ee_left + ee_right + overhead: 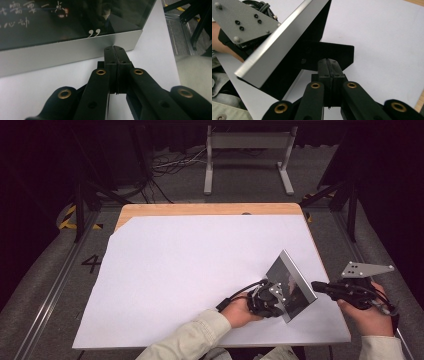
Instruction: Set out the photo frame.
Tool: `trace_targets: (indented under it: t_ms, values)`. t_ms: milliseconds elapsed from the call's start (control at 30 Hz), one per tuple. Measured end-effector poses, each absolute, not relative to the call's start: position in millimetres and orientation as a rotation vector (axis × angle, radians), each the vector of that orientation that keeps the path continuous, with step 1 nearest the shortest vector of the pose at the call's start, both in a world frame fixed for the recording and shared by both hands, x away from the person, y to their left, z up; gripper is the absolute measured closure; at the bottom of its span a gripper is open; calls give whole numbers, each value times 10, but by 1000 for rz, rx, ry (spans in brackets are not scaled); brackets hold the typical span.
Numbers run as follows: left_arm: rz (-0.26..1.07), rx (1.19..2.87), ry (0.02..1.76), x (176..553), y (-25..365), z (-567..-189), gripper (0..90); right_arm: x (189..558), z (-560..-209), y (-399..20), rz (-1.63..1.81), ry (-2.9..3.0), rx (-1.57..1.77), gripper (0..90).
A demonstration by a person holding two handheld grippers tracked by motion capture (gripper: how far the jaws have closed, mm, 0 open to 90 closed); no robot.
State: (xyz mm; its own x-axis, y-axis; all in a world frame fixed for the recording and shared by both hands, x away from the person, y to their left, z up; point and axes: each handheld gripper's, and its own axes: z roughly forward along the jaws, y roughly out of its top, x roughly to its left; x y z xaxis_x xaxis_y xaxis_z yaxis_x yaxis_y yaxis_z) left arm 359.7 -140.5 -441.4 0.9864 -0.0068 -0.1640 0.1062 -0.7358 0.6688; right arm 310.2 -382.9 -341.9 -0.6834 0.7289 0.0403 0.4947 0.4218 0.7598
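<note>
One picture frame [290,285] is the centre of the action, standing tilted near the front right corner of the white sheet [190,270], silver-edged with a dark glass front. In the left gripper view that glass [62,17] carries pale handwriting and a white quotation mark, and the frame's silver lower rim sits right at the tips of the jaws. In the right gripper view the frame [277,47] leans across the upper left, its black back and a black stand flap [329,53] facing the camera.

Left gripper [270,297] is tucked against the frame's front face, low down, jaws pressed flat together with nothing between them; whether the tips actually touch the rim, I cannot tell. Right gripper [320,287] comes in from the right, its tips just at the frame's right edge, jaws likewise closed tight and empty, pointing at the stand flap. The grey three-cornered plate [364,269] rides on top of it.

Both hands enter from the bottom, pale sleeves [192,340] showing. Beneath the sheet, the wooden table [210,209] peeks out along the far edge, and a grey metal stand [247,150] waits on the floor beyond.
</note>
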Motion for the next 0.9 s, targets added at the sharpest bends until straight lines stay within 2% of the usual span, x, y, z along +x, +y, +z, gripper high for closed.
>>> trace_targets:
  t_ms: [333,900]
  values:
    - [-185,2386,81,3598,-1340,-4380,900,3107,-3414,-3865,1116,2358,1093,896]
    - [-150,2383,133,3662,-522,-4314,900,3199,-3419,-3849,1137,2396,1125,896]
